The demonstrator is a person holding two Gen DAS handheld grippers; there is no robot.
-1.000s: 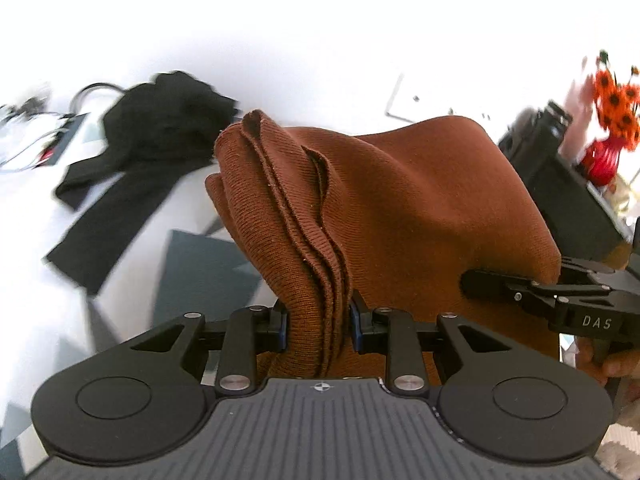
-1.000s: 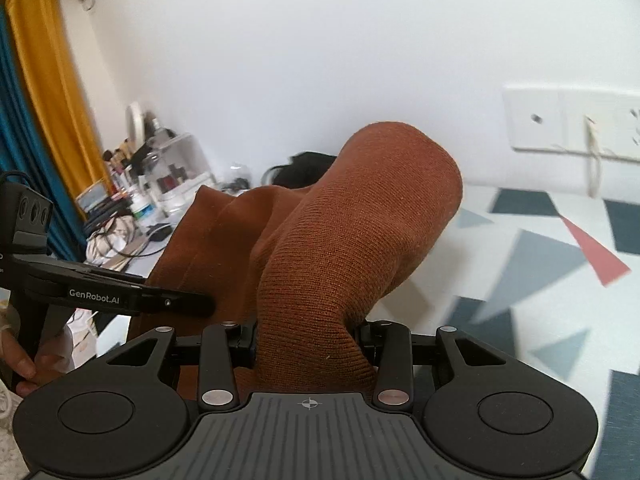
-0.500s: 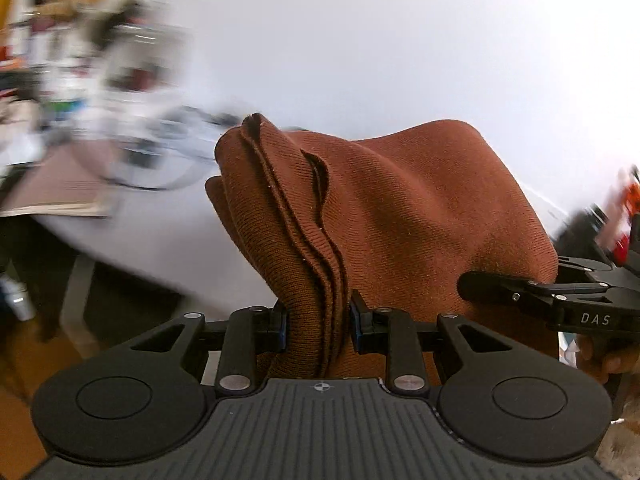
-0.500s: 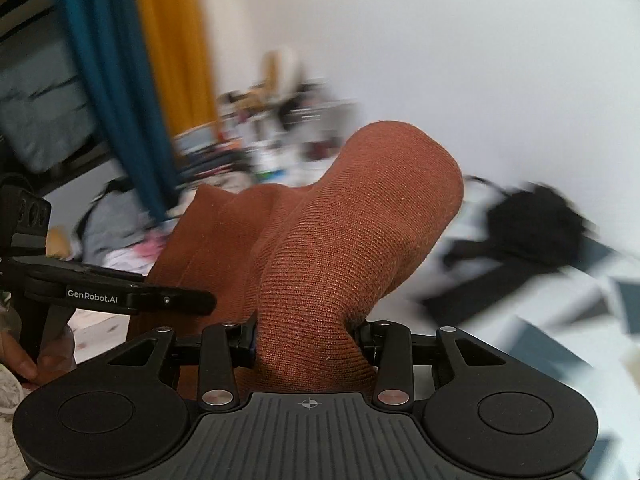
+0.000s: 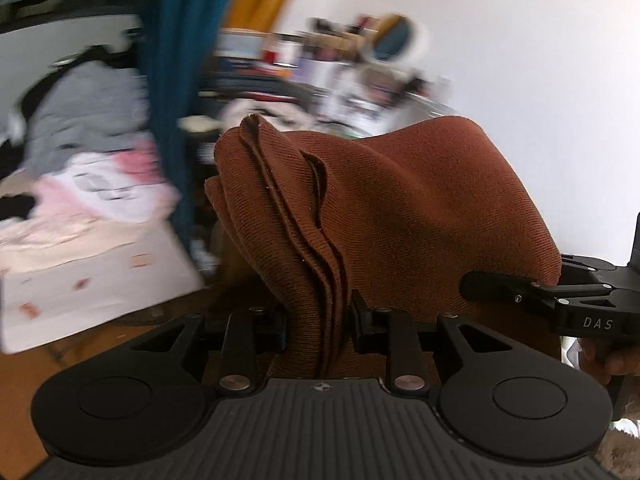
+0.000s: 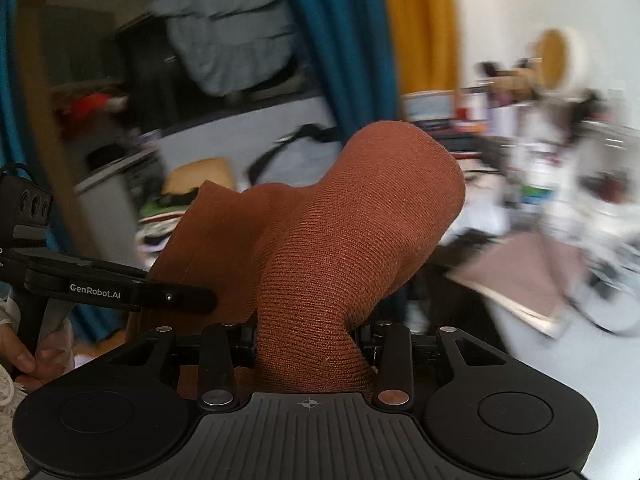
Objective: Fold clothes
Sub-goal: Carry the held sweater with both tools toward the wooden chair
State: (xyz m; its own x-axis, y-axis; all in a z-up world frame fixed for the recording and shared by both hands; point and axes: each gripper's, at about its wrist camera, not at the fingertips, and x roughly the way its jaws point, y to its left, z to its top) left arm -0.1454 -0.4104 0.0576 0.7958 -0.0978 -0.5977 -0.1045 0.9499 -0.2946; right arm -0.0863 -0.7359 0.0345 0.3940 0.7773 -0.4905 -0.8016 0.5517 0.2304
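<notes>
A folded rust-brown knit garment (image 5: 400,208) is held up in the air between both grippers. My left gripper (image 5: 318,320) is shut on its layered edge, the folds bunched between the fingers. My right gripper (image 6: 308,340) is shut on a thick rolled part of the same garment (image 6: 352,232). The right gripper (image 5: 520,288) shows at the right of the left wrist view, the left gripper (image 6: 132,288) at the left of the right wrist view. A hand (image 6: 24,356) grips the left handle.
The background is motion-blurred. A teal curtain (image 5: 180,72) and an orange curtain (image 6: 416,24) hang behind. A pile of pink and grey clothes (image 5: 88,168) lies on the left. A cluttered desk (image 6: 540,152) stands at the right by a white wall (image 5: 520,40).
Both grippers have swung to the left with the brown garment still held. The patterned table and the black garment have left the view; curtains, clothes pile and cluttered desk now show.
</notes>
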